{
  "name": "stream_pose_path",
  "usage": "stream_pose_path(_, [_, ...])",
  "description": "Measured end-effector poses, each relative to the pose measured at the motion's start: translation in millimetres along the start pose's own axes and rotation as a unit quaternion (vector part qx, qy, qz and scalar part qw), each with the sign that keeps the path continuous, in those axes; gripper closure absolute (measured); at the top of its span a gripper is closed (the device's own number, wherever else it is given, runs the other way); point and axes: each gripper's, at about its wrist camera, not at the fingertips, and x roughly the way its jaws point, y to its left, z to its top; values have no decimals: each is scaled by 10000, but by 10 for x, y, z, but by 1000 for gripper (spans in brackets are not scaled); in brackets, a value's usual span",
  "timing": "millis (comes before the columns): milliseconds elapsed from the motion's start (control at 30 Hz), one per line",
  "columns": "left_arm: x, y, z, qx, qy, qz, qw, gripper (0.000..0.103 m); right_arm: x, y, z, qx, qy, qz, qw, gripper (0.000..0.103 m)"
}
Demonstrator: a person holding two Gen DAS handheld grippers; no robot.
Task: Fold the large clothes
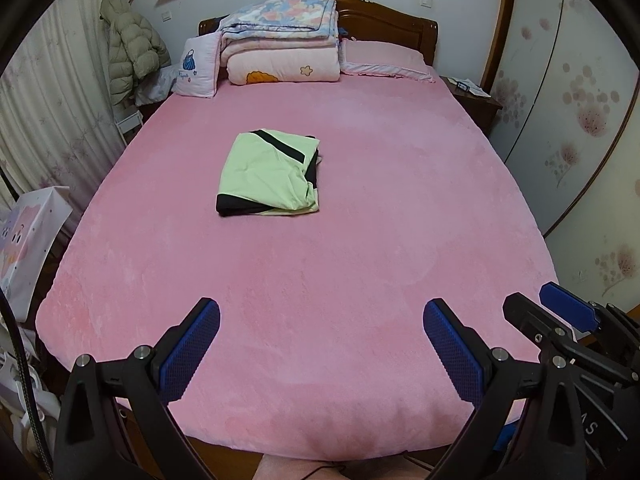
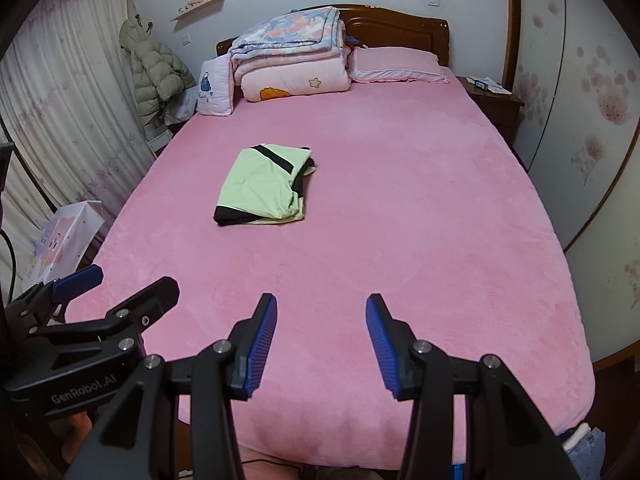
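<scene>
The folded garment [image 1: 269, 174], pale green with black bands, lies flat on the pink bed [image 1: 360, 240], a little toward ten o'clock of the bed's middle and well apart from both tools. Beyond it at twelve o'clock, stacked quilts [image 1: 280, 36] and a pink pillow [image 1: 384, 58] sit against the headboard. The left hand-held gripper [image 1: 320, 344] hangs over the bed's near edge, jaws wide and empty. The right hand-held gripper [image 2: 320, 340] hovers beside it, jaws parted and empty. A puffer jacket [image 1: 132, 44], probably on a hook, hangs at ten o'clock.
</scene>
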Motion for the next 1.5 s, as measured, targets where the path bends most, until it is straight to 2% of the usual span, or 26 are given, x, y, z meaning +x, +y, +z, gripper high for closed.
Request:
stream_pose_path(400, [-136,-262,-100,154,-113,-15,9998,2,-116,-274,-147,230,-49,-149,9996,56])
stream_pose_path(800, [-176,-303,-118,132,-112,64,9998,2,-181,-330,-171,178,-166,-188,9995,56])
stream_pose_path(1500, [-138,-331,-100,101,-14,104,9999,2,-158,-344,-164,147,-76,-166,9997,56])
